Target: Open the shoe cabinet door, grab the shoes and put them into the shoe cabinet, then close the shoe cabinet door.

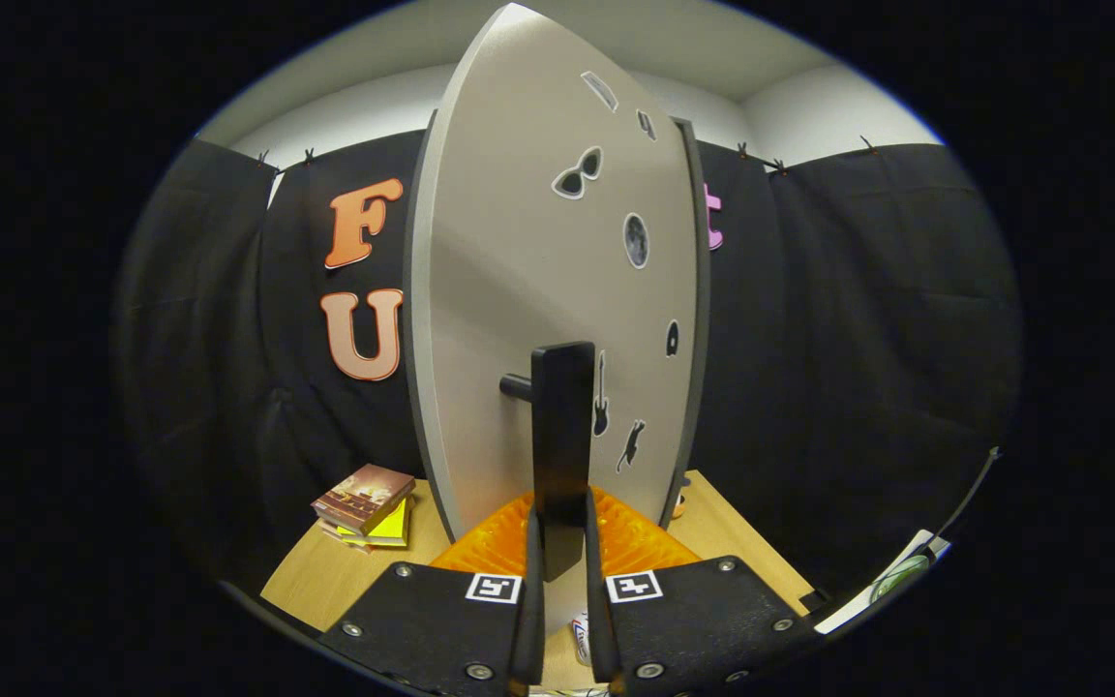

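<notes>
Both fingers were clamped on the black handle of the shoe cabinet door, which stood swung open edge-on just ahead. Stickers were seen on the pale door panel. Beyond its left edge, a stack of books lay on the wooden tabletop.

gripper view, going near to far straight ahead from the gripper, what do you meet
gripper, its fingers closed on the black handle → cabinet door that the handle stands on, seen nearly edge-on → black cloth wall behind it. The stack of books sits off to the left on the wooden table.
</notes>
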`<state>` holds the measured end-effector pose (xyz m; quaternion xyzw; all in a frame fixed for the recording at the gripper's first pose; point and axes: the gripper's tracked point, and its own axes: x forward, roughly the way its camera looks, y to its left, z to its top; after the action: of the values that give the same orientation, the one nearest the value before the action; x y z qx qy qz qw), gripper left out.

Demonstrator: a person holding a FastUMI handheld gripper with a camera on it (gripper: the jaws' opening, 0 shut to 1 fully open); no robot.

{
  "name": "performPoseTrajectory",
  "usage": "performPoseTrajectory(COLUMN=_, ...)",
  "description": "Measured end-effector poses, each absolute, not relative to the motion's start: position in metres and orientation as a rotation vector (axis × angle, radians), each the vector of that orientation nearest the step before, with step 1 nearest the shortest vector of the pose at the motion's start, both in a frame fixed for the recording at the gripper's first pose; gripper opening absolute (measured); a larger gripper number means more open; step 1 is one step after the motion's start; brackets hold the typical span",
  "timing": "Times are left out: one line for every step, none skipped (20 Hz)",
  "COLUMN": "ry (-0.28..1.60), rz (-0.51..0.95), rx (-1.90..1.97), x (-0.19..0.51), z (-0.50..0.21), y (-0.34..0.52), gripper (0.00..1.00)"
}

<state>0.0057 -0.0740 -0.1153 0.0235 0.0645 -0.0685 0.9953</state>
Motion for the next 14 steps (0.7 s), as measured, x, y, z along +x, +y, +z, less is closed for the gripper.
performPoseTrajectory(ry=0.131, rz=-0.173, rx=0.047, x=0.001, z=-0.117, y=-0.087, gripper=0.18)
performPoseTrajectory(ry=0.128, rz=-0.213, rx=0.042, x=-0.005, z=-0.117, y=-0.099, gripper=0.15)
performPoseTrajectory(ry=0.126, rz=-0.258, rx=0.038, x=-0.012, z=-0.121, y=-0.114, gripper=0.13)
performPoseTrajectory(ry=0.123, rz=-0.305, rx=0.036, x=-0.020, z=-0.124, y=-0.131, gripper=0.11)
performPoseTrajectory(ry=0.128, rz=-0.348, rx=0.033, x=-0.026, z=-0.126, y=-0.143, gripper=0.08)
performPoseTrajectory(ry=0.132, rz=-0.385, rx=0.026, x=-0.032, z=-0.128, y=-0.156, gripper=0.07)
performPoseTrajectory(ry=0.132, rz=-0.416, rx=0.012, x=-0.039, z=-0.130, y=-0.166, gripper=0.06)
performPoseTrajectory(ry=0.131, rz=-0.441, rx=0.001, x=-0.047, z=-0.131, y=-0.176, gripper=0.06)
performPoseTrajectory(ry=0.132, rz=-0.465, rx=-0.001, x=-0.054, z=-0.131, y=-0.185, gripper=0.06)
performPoseTrajectory(ry=0.130, rz=-0.496, rx=-0.005, x=-0.063, z=-0.131, y=-0.196, gripper=0.06)
performPoseTrajectory(ry=0.127, rz=-0.535, rx=-0.011, x=-0.072, z=-0.131, y=-0.208, gripper=0.06)
performPoseTrajectory(ry=0.120, rz=-0.579, rx=-0.016, x=-0.084, z=-0.130, y=-0.219, gripper=0.05)
performPoseTrajectory(ry=0.103, rz=-0.616, rx=-0.019, x=-0.094, z=-0.128, y=-0.225, gripper=0.05)
performPoseTrajectory(ry=0.084, rz=-0.633, rx=-0.024, x=-0.105, z=-0.123, y=-0.225, gripper=0.05)
